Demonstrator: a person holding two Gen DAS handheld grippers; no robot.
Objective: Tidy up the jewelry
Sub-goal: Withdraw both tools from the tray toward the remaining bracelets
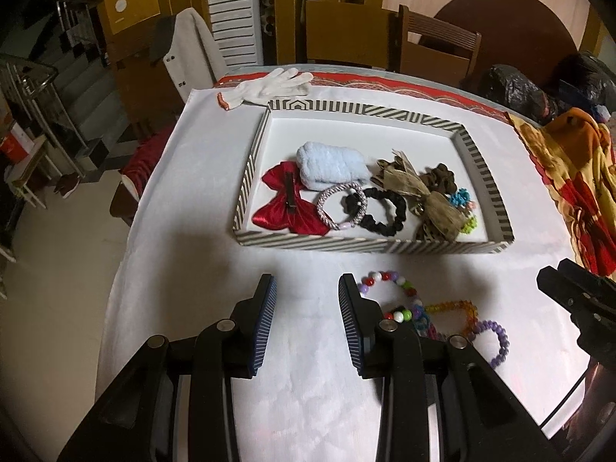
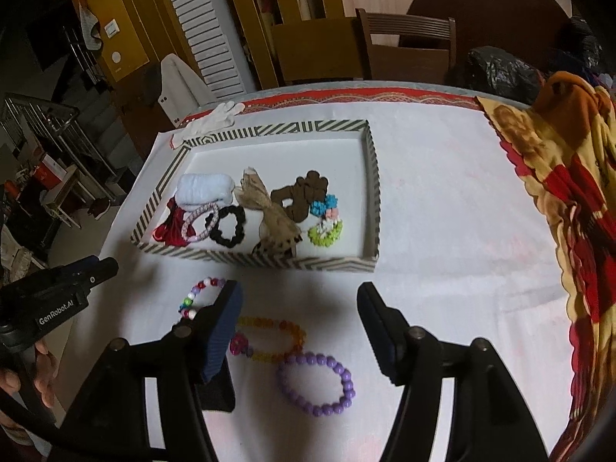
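Observation:
A striped tray (image 1: 358, 244) (image 2: 254, 261) holds a red bow (image 1: 287, 202), a blue cloth roll (image 1: 331, 167), a black scrunchie (image 1: 385, 211), a brown scrunchie (image 2: 304, 192) and other hair ties. On the white cloth in front lie a multicolour bead bracelet (image 1: 389, 281) (image 2: 200, 294), an amber bead bracelet (image 2: 269, 338) and a purple bead bracelet (image 2: 315, 383) (image 1: 496, 342). My left gripper (image 1: 308, 308) is open and empty, left of the bracelets. My right gripper (image 2: 300, 331) is open and empty, its fingers either side of the amber and purple bracelets.
A white glove (image 1: 269, 84) lies behind the tray. A yellow-red blanket (image 2: 569, 200) covers the table's right side. Black bags (image 1: 516, 88) and wooden chairs (image 2: 408, 46) stand behind the table. The table's left edge drops to the floor.

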